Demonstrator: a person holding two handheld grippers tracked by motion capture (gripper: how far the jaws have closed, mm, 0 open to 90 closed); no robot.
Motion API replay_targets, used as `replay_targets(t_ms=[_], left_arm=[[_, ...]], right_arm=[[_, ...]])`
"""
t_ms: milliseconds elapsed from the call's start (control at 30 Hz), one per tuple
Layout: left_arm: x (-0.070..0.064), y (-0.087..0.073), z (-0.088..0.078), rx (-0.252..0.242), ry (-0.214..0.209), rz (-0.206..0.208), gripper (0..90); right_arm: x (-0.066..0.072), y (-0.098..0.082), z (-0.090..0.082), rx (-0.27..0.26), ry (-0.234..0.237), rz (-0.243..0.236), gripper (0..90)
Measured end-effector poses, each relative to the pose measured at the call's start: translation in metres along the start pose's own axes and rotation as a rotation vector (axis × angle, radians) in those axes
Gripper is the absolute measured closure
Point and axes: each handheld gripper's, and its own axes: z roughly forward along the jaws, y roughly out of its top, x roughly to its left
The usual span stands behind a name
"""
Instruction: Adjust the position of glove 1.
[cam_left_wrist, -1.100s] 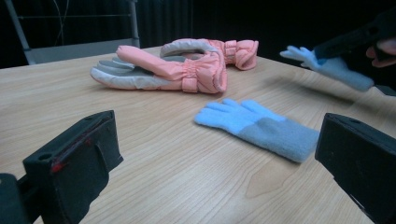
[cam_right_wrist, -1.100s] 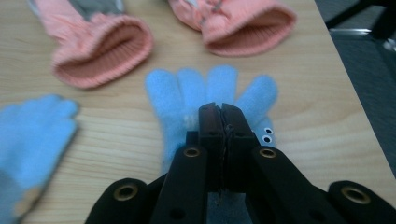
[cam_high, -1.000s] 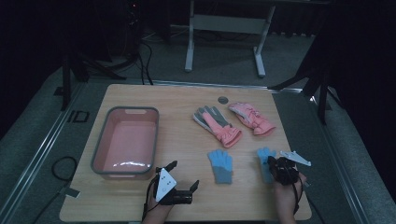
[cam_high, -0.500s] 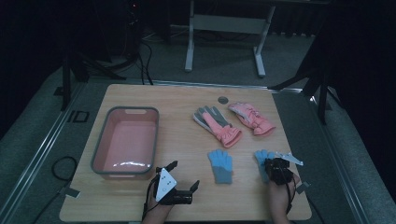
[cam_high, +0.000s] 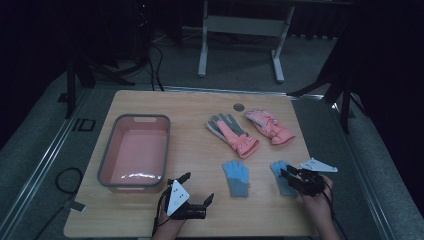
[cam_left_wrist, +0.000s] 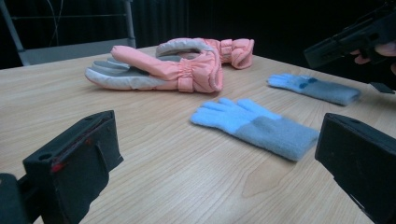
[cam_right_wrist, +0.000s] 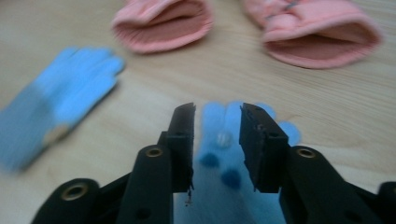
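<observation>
**Carefully letting go of the blue glove**

Plainly, the right gripper (cam_high: 286, 175) sat over the right-hand blue glove (cam_high: 280, 169) near the table's (cam_high: 190, 107) front right corner, and its jaws had just been opening. In the right gripper view the two black jaws stood a modest way apart, the glove's (cam_right_wrist: 224, 140) fingers lying flat on the wood between and beyond them; no pad seemed to press on the knit. The step in hand looked like a release after setting the glove down beside its mate, the other blue glove (cam_high: 236, 176), which lay well apart to the left, fingers pointing away from the person.

To do it well, the jaws wanted to spread a little further before the hand drew back, so that no loop of yarn caught on a pad and dragged the glove askew. A level pull toward the table's edge would have been riskier than a short lift first. The glove's cuff lay under the gripper, so its lie there could not be judged.

The left gripper (cam_high: 196, 189) rested low at the front edge, its jaws wide apart on nothing, beside the pink bin (cam_high: 134, 149). The two pink gloves (cam_high: 250, 131) lay farther back, close together, clear of the work.
</observation>
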Motion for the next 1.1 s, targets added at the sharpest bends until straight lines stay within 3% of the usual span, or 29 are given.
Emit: replay_targets(t_ms=[33, 67, 133, 267, 367, 400, 500, 567, 633, 733, 767, 867, 1100], left_arm=[[0.0, 0.0, 0.0, 0.002, -0.001, 0.0, 0.1], [0.0, 0.0, 0.0, 0.002, -0.001, 0.0, 0.0], [0.0, 0.0, 0.0, 0.004, 0.001, -0.001, 0.0], [0.0, 0.0, 0.0, 0.0, 0.002, -0.001, 0.0], [0.0, 0.0, 0.0, -0.001, 0.004, 0.001, 0.0], [-0.001, 0.0, 0.0, -0.003, 0.006, 0.0, 0.0], [0.0, 0.0, 0.0, -0.004, 0.006, 0.001, 0.1], [0.0, 0.0, 0.0, -0.003, 0.006, -0.002, 0.0], [0.0, 0.0, 0.0, -0.002, 0.005, -0.001, 0.0], [-0.001, 0.0, 0.0, -0.002, 0.005, 0.0, 0.0], [-0.001, 0.0, 0.0, -0.001, 0.005, 0.001, 0.0], [0.0, 0.0, 0.0, -0.001, 0.005, 0.001, 0.0], [0.0, 0.0, 0.0, -0.003, 0.01, -0.002, 0.0]], right_arm=[[-0.005, -0.001, -0.001, 0.001, 0.033, -0.031, 64.5], [-0.005, -0.001, -0.001, 0.001, 0.033, -0.031, 64.5], [-0.019, -0.006, -0.002, 0.058, 0.059, -0.088, 64.5], [-0.028, -0.013, 0.002, 0.075, 0.096, -0.105, 62.6], [-0.031, -0.017, 0.005, 0.071, 0.084, -0.09, 62.2], [-0.033, -0.022, 0.008, 0.067, 0.093, -0.054, 60.7], [-0.034, -0.026, 0.011, 0.068, 0.094, -0.029, 59.5], [-0.033, -0.028, 0.013, 0.066, 0.09, -0.026, 58.5], [-0.027, -0.028, 0.015, 0.075, 0.068, -0.054, 58.5], [-0.023, -0.029, 0.016, 0.079, 0.046, -0.076, 65.7], [-0.019, -0.029, 0.016, 0.077, 0.034, -0.086, 76.8], [-0.013, -0.029, 0.017, 0.081, 0.004, -0.11, 81.3], [-0.012, -0.024, 0.014, 0.062, -0.035, -0.008, 85.1]])
